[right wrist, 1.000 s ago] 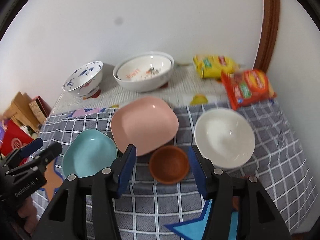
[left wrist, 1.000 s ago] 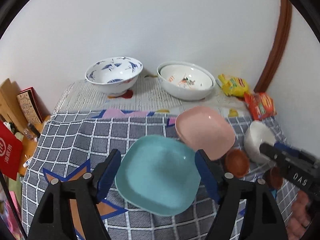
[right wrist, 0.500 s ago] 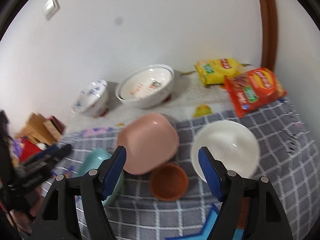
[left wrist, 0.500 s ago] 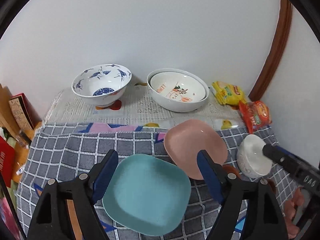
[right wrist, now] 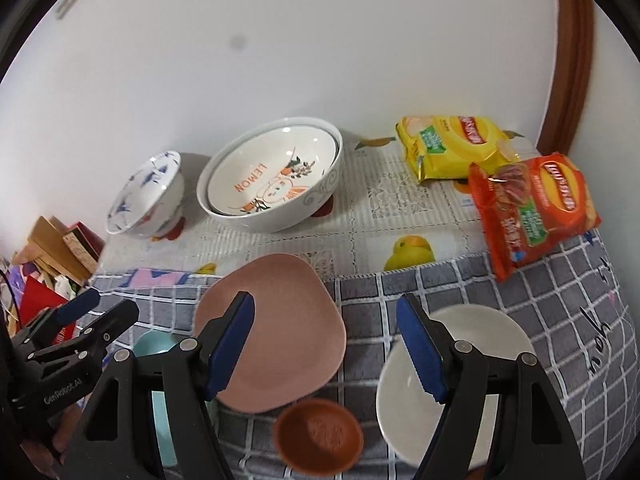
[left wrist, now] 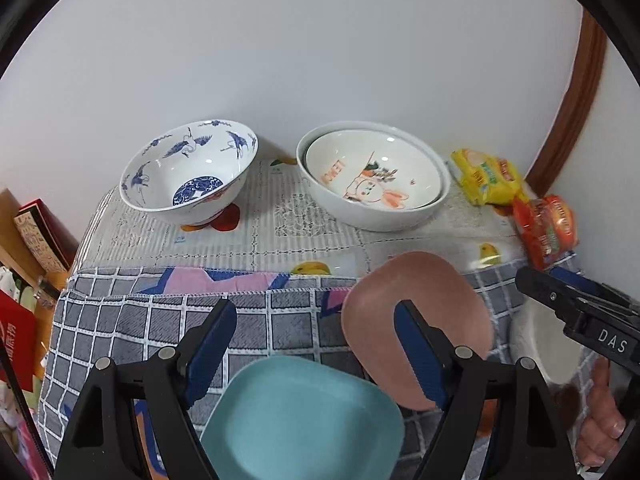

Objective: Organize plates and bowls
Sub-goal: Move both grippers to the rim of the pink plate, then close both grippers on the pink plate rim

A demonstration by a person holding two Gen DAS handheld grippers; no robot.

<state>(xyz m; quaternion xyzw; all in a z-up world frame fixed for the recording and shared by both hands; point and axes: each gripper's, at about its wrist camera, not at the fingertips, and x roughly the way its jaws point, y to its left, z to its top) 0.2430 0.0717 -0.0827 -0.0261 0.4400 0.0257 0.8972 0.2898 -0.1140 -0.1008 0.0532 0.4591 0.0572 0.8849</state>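
Both tools drew back from the dishes since the earlier frames; your teal plate (left wrist: 304,420), which had filled the gap of the left gripper (left wrist: 316,352), sat lower and nearer to you, only its far rim reaching between the blue pads. You held that left gripper wide open, gripping nothing. Your right gripper (right wrist: 326,344) had just been opening its jaws; they stood well apart and empty, with checked cloth (right wrist: 368,320) in the gap. Its left finger crossed in front of the pink plate (right wrist: 276,332), its right finger in front of the white bowl (right wrist: 476,344), pads touching neither as far as you could see.

Below the right tool's gap, closest to you, sat the small brown bowl (right wrist: 320,436), just beside the pink plate's near edge. The pink plate's edge lay over the teal one, seen from the left.

Beyond both tools, against the wall, stood the blue-patterned bowl (left wrist: 192,172) and, to its right, the large lemon-print bowl (left wrist: 376,176), a smaller bowl nested inside it. Further right lay a yellow snack bag (right wrist: 452,144) and a red snack bag (right wrist: 532,208), overlapping. Your right hand (left wrist: 604,412) showed at the left view's edge.
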